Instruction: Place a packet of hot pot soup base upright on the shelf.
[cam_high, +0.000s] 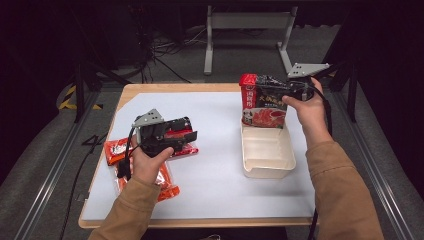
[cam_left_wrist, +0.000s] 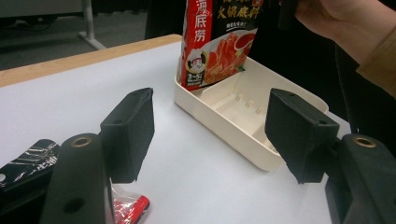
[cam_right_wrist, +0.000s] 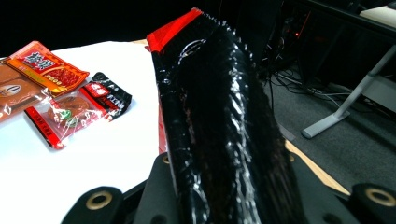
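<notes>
Right gripper (cam_high: 292, 91): clamped on the top part of the red-and-black pouch (cam_high: 263, 101), near the far right corner of the tabletop (cam_high: 222, 175); in the right gripper view the glossy black side of the pouch (cam_right_wrist: 224, 130) rises between the jaws and hides their pads.
Right hand (cam_high: 307, 107): wrapped around the gripper body, with the grey three-cornered plate (cam_high: 306, 69) on top.
Red-and-black pouch: held upright, its lower edge inside the far end of the cream tray (cam_high: 268, 167); whether it rests on the tray floor cannot be told. In the left gripper view the printed front of the pouch (cam_left_wrist: 217, 42) faces the camera, above the tray (cam_left_wrist: 224, 133).
Cream tray: rectangular, open-topped, standing on the white sheet (cam_high: 220, 145) toward the right edge of the tabletop; the near part of it is bare.
Left gripper (cam_high: 182, 140): jaws apart with nothing between them, hovering over the packets (cam_high: 120, 150) near the left edge of the tabletop; in the left gripper view both black pads (cam_left_wrist: 133, 130) stand wide, with white sheet showing between them.
Left hand (cam_high: 147, 160): gripping the gripper body from below.
Packets: several red and orange sachets lying flat on the sheet by the left edge, some overlapping; in the right gripper view they (cam_right_wrist: 44, 88) sit well apart from the pouch.
</notes>
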